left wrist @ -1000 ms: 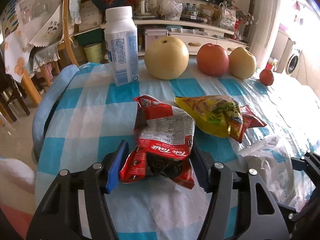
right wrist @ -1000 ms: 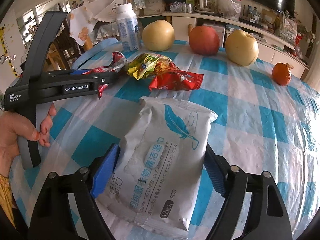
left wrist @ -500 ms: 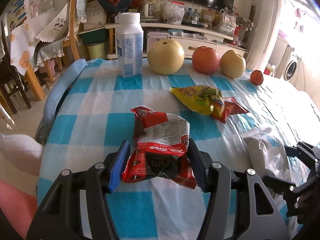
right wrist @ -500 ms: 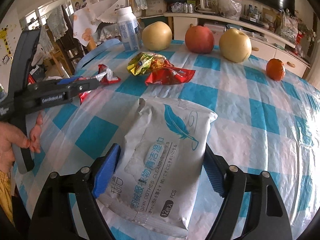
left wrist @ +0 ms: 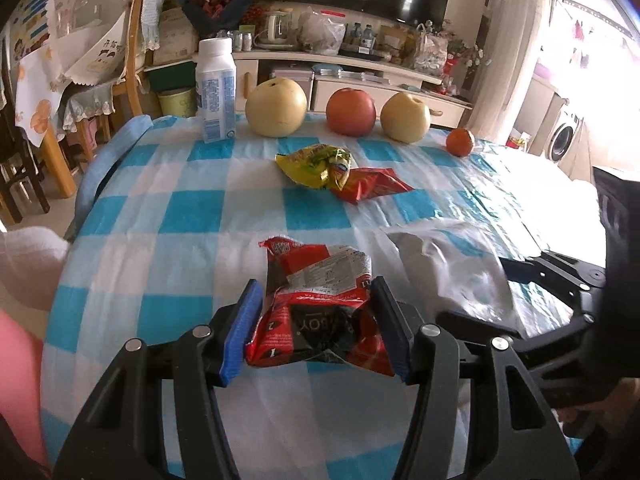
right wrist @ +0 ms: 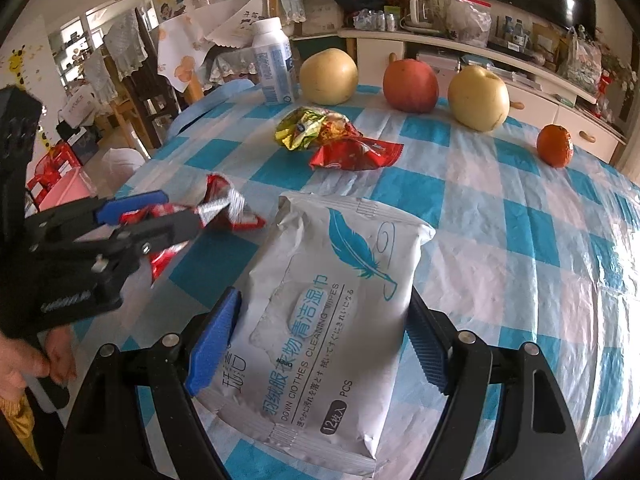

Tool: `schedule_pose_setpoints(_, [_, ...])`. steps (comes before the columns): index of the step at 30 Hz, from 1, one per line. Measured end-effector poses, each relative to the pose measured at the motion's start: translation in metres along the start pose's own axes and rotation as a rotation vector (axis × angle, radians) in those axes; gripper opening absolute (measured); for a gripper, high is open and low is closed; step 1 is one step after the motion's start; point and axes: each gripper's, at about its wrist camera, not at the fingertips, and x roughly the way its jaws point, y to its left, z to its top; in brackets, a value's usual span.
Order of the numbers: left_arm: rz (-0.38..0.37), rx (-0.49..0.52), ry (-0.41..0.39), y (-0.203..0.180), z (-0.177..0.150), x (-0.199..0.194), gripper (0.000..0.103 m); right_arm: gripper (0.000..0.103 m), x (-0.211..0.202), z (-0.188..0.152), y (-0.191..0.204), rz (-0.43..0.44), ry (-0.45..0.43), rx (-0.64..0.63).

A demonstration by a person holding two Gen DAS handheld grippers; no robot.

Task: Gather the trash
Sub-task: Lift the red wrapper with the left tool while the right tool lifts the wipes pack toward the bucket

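My left gripper [left wrist: 318, 320] is shut on a crumpled red snack wrapper [left wrist: 320, 296] and holds it above the checked tablecloth; it also shows in the right wrist view [right wrist: 160, 216] with the wrapper [right wrist: 224, 208]. My right gripper [right wrist: 320, 332] is shut on a white wet-wipes pack [right wrist: 328, 304], which shows blurred in the left wrist view [left wrist: 452, 276]. A yellow wrapper [left wrist: 316, 162] and a red wrapper [left wrist: 370, 186] lie together mid-table, also in the right wrist view [right wrist: 308, 128] [right wrist: 356, 154].
A white bottle [left wrist: 216, 88], two pears [left wrist: 276, 108] [left wrist: 405, 118], an apple [left wrist: 351, 112] and a small orange [left wrist: 460, 142] stand along the far table edge. Chairs [left wrist: 132, 60] stand at left. A pink bin [right wrist: 64, 188] is on the floor.
Both grippers have pulled back toward the near table edge with their items held. The yellow and red wrappers and the fruit now look farther away.
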Motion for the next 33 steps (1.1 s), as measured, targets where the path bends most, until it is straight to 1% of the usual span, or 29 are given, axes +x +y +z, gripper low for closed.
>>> schedule_pose_setpoints(2, [-0.005,-0.012,-0.005,0.002,-0.004,-0.007,0.055,0.080,-0.001,-0.001,0.002,0.017,0.001,0.004])
schedule_pose_setpoints(4, [-0.008,-0.031,-0.014,0.005,-0.010,-0.018,0.050,0.080,-0.001,-0.001,0.004,0.029,-0.001,-0.001])
schedule_pose_setpoints(8, [-0.001,-0.053,-0.018,0.009,-0.018,-0.029,0.049,0.080,-0.001,-0.003,0.013,0.033,-0.004,-0.028])
schedule_pose_setpoints(14, [0.027,-0.043,-0.005,0.011,-0.026,-0.035,0.049,0.080,0.003,-0.010,0.027,0.033,0.014,-0.067])
schedule_pose_setpoints(15, [0.029,-0.047,-0.003,0.013,-0.027,-0.036,0.050,0.080,0.003,-0.012,0.030,0.032,0.019,-0.074])
schedule_pose_setpoints(18, [0.050,-0.069,0.014,0.025,-0.028,-0.038,0.064,0.080,0.007,-0.014,0.037,0.024,0.030,-0.092])
schedule_pose_setpoints(20, [0.049,-0.081,0.027,0.031,-0.029,-0.037,0.069,0.080,0.008,-0.015,0.040,0.025,0.032,-0.095])
schedule_pose_setpoints(21, [0.051,-0.083,0.031,0.032,-0.030,-0.036,0.074,0.081,0.008,-0.014,0.040,0.029,0.033,-0.092])
schedule_pose_setpoints(24, [0.040,-0.081,0.038,0.033,-0.029,-0.033,0.079,0.081,0.009,-0.014,0.038,0.037,0.042,-0.075])
schedule_pose_setpoints(25, [0.039,-0.082,0.038,0.033,-0.028,-0.031,0.082,0.082,0.008,-0.014,0.037,0.039,0.043,-0.070])
schedule_pose_setpoints(26, [0.035,-0.084,0.041,0.033,-0.027,-0.029,0.084,0.083,0.008,-0.014,0.036,0.042,0.045,-0.065])
schedule_pose_setpoints(28, [0.029,-0.083,0.060,0.031,-0.027,-0.023,0.085,0.089,0.006,-0.016,0.034,0.049,0.052,-0.051])
schedule_pose_setpoints(30, [0.035,-0.070,0.084,0.027,-0.028,-0.016,0.085,0.089,0.004,-0.017,0.033,0.055,0.055,-0.046])
schedule_pose_setpoints(33, [0.079,-0.037,0.123,0.021,-0.031,-0.005,0.085,0.089,0.004,-0.018,0.032,0.074,0.069,-0.035])
